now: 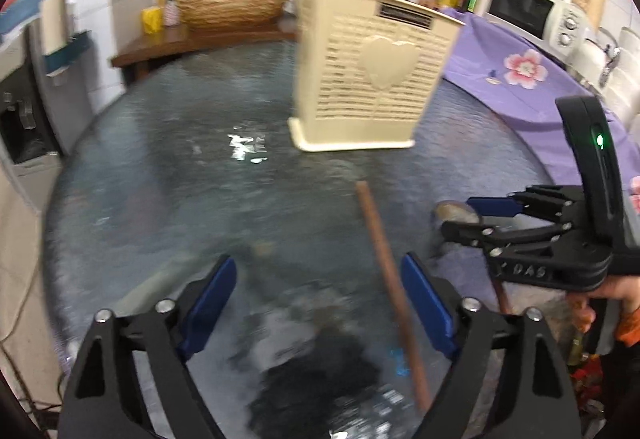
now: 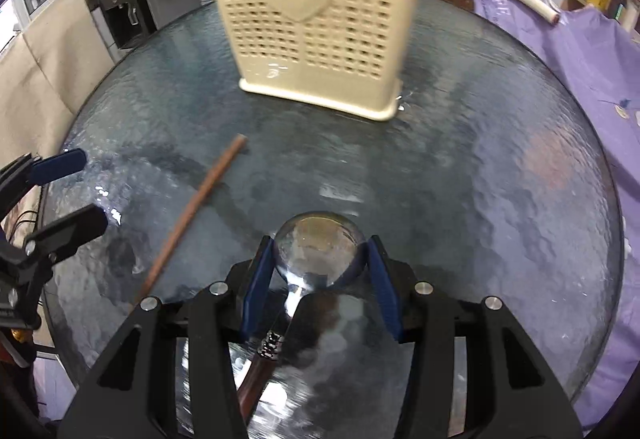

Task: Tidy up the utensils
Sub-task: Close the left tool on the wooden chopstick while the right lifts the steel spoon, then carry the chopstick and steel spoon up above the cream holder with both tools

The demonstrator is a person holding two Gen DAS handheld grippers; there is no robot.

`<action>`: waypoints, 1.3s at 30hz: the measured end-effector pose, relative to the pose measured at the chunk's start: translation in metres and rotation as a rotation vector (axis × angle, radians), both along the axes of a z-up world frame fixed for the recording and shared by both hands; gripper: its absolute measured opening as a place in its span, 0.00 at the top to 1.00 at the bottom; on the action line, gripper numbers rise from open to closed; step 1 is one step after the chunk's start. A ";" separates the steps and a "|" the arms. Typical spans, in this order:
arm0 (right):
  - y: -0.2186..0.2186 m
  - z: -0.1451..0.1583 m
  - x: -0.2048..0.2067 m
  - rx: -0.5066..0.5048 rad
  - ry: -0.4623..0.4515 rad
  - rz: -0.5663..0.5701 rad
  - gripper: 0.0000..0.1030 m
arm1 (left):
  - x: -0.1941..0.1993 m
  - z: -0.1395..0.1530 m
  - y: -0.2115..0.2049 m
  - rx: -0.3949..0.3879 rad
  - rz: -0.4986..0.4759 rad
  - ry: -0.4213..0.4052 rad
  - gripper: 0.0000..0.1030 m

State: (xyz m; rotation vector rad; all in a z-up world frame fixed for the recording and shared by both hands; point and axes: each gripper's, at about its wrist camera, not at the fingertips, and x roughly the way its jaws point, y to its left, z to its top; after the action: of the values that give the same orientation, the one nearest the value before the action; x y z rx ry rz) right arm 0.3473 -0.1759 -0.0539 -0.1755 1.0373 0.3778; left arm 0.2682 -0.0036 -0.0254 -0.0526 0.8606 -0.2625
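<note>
A cream plastic utensil holder (image 1: 372, 67) with a heart on its side stands upright on the round glass table (image 1: 160, 167); it also shows in the right wrist view (image 2: 316, 15). A brown chopstick (image 1: 392, 287) lies on the glass between my left gripper's open fingers, close to the right pad (image 1: 428, 299). My left gripper (image 1: 316, 303) is open and empty. My right gripper (image 2: 320, 279) has its pads against the bowl of a metal spoon (image 2: 318, 251) with a dark handle. The chopstick (image 2: 196, 211) lies to its left.
A purple flowered cloth (image 1: 520, 79) covers the counter at the right, with a microwave (image 1: 536, 11) on it. A woven basket (image 1: 232, 7) sits on a wooden shelf at the back. A water dispenser (image 2: 120, 11) stands left of the table.
</note>
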 end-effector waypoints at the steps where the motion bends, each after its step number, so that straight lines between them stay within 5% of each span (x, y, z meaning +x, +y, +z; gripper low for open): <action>1: -0.005 0.000 -0.001 0.004 0.001 -0.005 0.54 | 0.006 -0.001 -0.005 -0.005 -0.012 0.011 0.28; 6: -0.024 0.003 -0.002 0.024 -0.006 -0.042 0.53 | 0.040 -0.013 -0.031 0.034 -0.056 0.083 0.49; 14: -0.035 0.001 -0.004 0.027 -0.008 -0.062 0.53 | 0.065 -0.022 -0.057 0.096 -0.085 0.115 0.66; 19: -0.033 0.000 -0.002 0.030 -0.014 -0.067 0.53 | 0.073 -0.021 -0.064 0.116 -0.074 0.119 0.91; 29: -0.028 0.016 -0.007 0.070 -0.099 -0.076 0.53 | 0.072 -0.009 -0.042 0.018 -0.021 0.100 0.93; 39: -0.030 0.067 -0.027 0.131 -0.270 -0.059 0.54 | 0.037 0.062 -0.019 -0.031 0.001 -0.097 0.93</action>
State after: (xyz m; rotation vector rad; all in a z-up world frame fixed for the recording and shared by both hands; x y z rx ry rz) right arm 0.3201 -0.2055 0.0128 -0.0754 0.7478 0.3561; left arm 0.3057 -0.0226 0.0367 -0.0687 0.7603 -0.2752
